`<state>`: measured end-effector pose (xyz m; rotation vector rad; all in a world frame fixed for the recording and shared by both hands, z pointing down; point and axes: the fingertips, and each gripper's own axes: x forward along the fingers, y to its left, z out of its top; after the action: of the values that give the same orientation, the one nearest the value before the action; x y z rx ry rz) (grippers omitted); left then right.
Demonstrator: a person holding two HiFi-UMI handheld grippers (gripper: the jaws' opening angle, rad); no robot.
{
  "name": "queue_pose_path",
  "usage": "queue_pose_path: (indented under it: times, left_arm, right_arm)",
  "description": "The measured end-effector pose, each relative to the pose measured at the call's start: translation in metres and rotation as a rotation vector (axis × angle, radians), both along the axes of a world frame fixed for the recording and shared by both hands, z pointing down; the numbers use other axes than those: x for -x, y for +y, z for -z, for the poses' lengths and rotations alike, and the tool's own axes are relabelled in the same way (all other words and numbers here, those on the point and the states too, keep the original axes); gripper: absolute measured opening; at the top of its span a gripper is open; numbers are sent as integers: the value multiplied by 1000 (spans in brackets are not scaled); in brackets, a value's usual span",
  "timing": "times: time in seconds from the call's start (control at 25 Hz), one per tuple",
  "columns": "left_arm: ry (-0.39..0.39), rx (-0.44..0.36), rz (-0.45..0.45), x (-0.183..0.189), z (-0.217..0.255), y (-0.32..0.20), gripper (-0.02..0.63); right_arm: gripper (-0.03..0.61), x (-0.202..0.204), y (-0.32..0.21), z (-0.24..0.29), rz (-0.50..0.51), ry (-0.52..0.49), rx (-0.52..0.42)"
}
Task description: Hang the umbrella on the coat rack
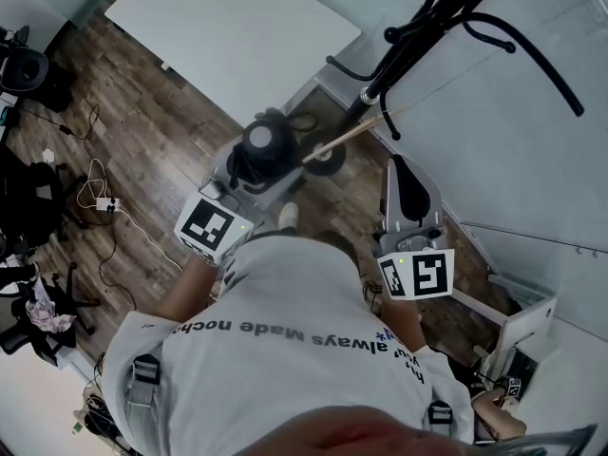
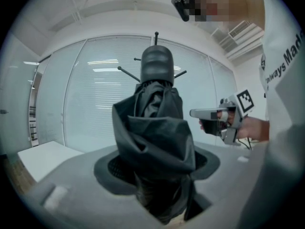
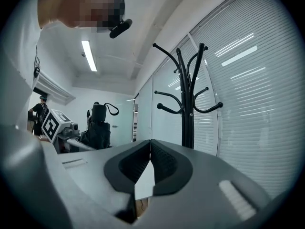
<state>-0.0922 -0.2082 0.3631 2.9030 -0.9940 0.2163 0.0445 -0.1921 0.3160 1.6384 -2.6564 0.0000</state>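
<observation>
A black folded umbrella (image 2: 155, 137) stands upright between the jaws of my left gripper (image 2: 159, 202), which is shut on its fabric body. Its rounded handle (image 2: 156, 67) points up. In the head view the umbrella (image 1: 269, 145) is ahead of the person, and the left gripper (image 1: 255, 177) is under it. The black coat rack (image 3: 188, 99) rises to the right, its hooks (image 1: 480, 22) spreading out above. My right gripper (image 3: 150, 165) is shut with nothing in it. It is held low and right (image 1: 405, 174), a little short of the rack's pole.
A glass wall with blinds (image 3: 238, 104) runs behind the rack. A white table (image 1: 228, 27) stands ahead on the left. Cables and a power strip (image 1: 100, 202) lie on the wooden floor at the left. A pale thin rod (image 1: 347, 141) slants near the rack's foot.
</observation>
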Motion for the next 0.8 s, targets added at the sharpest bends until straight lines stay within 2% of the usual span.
queue_pose_path:
  times: [0.2, 0.48, 0.8]
  left_arm:
    - [-10, 24, -18, -8, -11, -24, 284]
    - [-21, 15, -45, -33, -5, -44, 284]
    - [-61, 14, -99, -69, -4, -47, 284]
  right_arm:
    - [17, 3, -28, 6, 34, -50, 7]
    - [63, 16, -55, 40, 189, -164, -8]
    - [78, 22, -69, 51, 352, -235, 79]
